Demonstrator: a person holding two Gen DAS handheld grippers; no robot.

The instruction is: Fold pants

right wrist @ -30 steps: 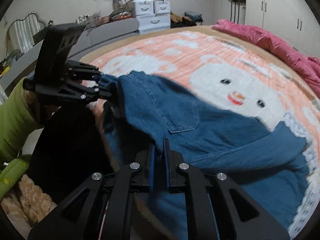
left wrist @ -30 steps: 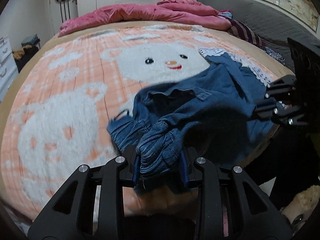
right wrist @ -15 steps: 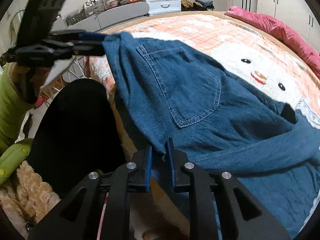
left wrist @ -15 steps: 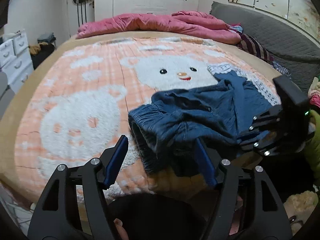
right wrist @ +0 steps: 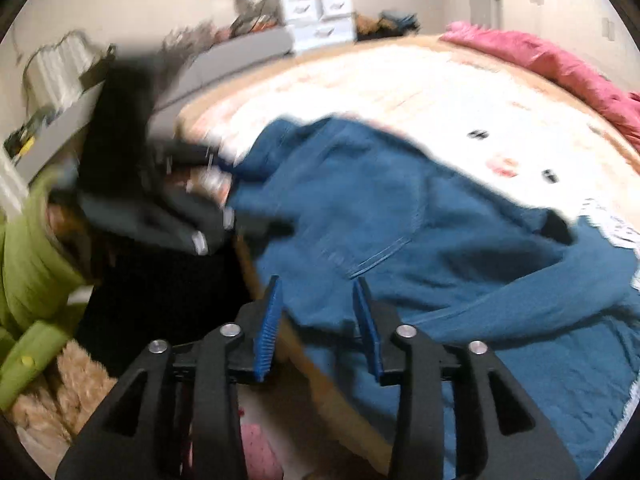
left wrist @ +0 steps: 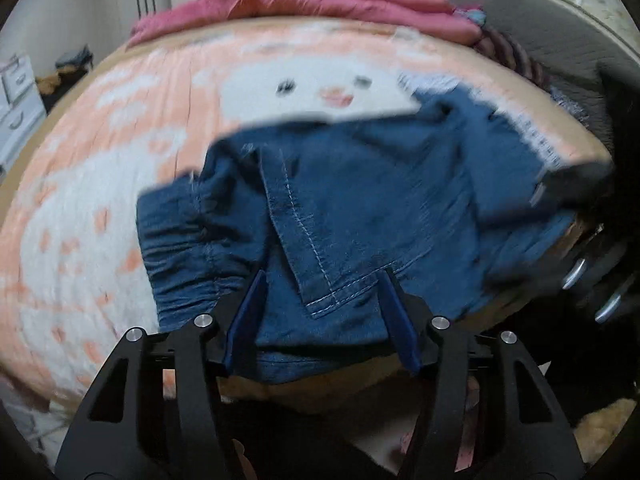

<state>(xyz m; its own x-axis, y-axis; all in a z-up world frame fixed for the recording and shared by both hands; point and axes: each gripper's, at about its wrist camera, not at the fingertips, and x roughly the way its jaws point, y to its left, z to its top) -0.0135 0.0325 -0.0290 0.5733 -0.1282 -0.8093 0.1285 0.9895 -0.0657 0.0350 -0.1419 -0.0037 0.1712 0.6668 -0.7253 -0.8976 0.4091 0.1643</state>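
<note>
Both the left gripper (left wrist: 320,312) and right gripper (right wrist: 318,320) gape wide, gripping nothing, so I'd flatten the pants (left wrist: 360,208) near the bed (left wrist: 100,200) edge before regrabbing.

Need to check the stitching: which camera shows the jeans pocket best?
Left wrist view: the pocket sits centred on the jeans, its white stitching sharp. The right wrist view shows it only motion-blurred.

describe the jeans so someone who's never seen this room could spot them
Start at the bed covered by the peach blanket with white snowman faces. At its near edge lie the jeans, blue denim. Pale stitched seams and a gathered elastic waistband set them apart from the pink duvet behind.
</note>
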